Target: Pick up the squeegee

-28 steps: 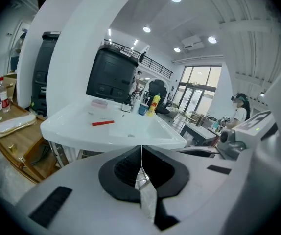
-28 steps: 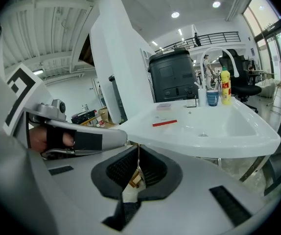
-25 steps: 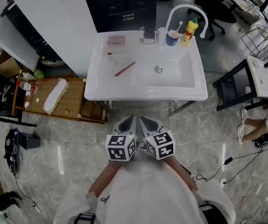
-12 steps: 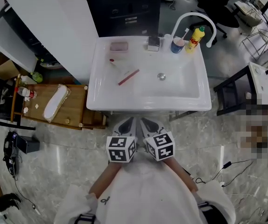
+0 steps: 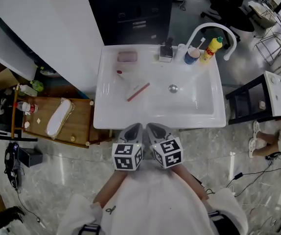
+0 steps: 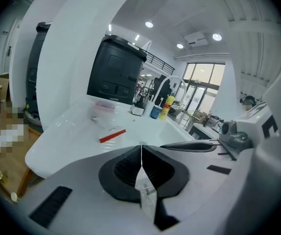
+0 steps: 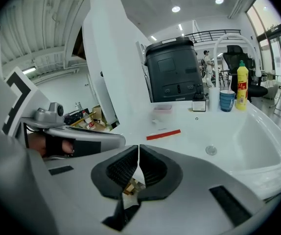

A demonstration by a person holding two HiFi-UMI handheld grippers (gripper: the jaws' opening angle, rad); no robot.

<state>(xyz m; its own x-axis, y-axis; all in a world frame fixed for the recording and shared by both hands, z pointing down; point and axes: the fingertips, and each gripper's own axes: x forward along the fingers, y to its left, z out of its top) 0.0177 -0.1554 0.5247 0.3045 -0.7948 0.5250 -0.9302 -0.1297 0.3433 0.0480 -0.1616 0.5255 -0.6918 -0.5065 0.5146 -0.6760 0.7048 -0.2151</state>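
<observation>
The person stands at a white sink (image 5: 160,122) with both grippers held side by side just short of its front edge. The left gripper (image 5: 134,128) has its jaws pressed together with nothing between them, and the right gripper (image 5: 153,127) is the same: jaws closed, empty. Both tips point toward the basin, and the marker cubes sit close together over the person's white sleeves.

The squeegee (image 5: 138,92) lies in the left half of the basin, well clear of both grippers. Its red strip runs on a slant between the back-left corner and the drain (image 5: 173,88), and a pale, see-through part reaches from it toward that corner (hard to make out against the white).

Along the sink's back edge stand a pink soap dish (image 5: 127,57) near the left corner, a small dark-topped box (image 5: 166,53) about the middle, then a blue cup (image 5: 193,56) and a yellow bottle (image 5: 212,47) under the arch of the white faucet (image 5: 214,29).

Just off the sink's left edge sits a low wooden table (image 5: 79,121) with a long white thing on it.
</observation>
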